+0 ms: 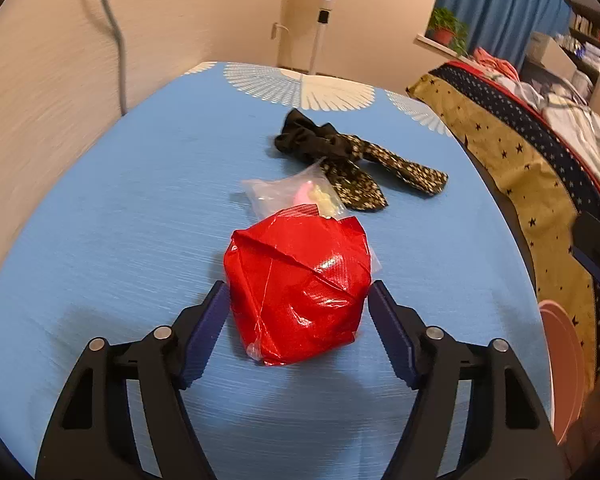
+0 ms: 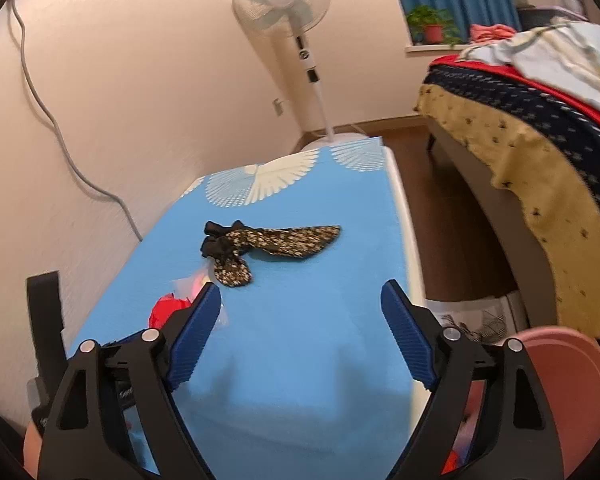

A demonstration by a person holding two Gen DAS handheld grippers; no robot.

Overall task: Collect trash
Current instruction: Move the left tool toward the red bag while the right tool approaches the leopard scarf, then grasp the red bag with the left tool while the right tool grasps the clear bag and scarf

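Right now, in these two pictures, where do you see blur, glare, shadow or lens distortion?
Left wrist view: white glare on the red wrapper, motion-smeared wall on the left, and the blue table cover bulges from the fisheye. Right wrist view: sharper overall, a soft shadow on the cover under the right tool, bed edge curved, corners black.

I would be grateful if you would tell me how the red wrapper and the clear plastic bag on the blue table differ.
The red wrapper is opaque, glossy and bunched into a rounded lump; the clear plastic bag is see-through, flatter, with pink and pale yellow contents showing. The red wrapper sits between the fingers of the open left claw; the clear plastic bag lies beyond it, partly tucked behind it, next to a dark patterned cloth. Both rest on the blue table.
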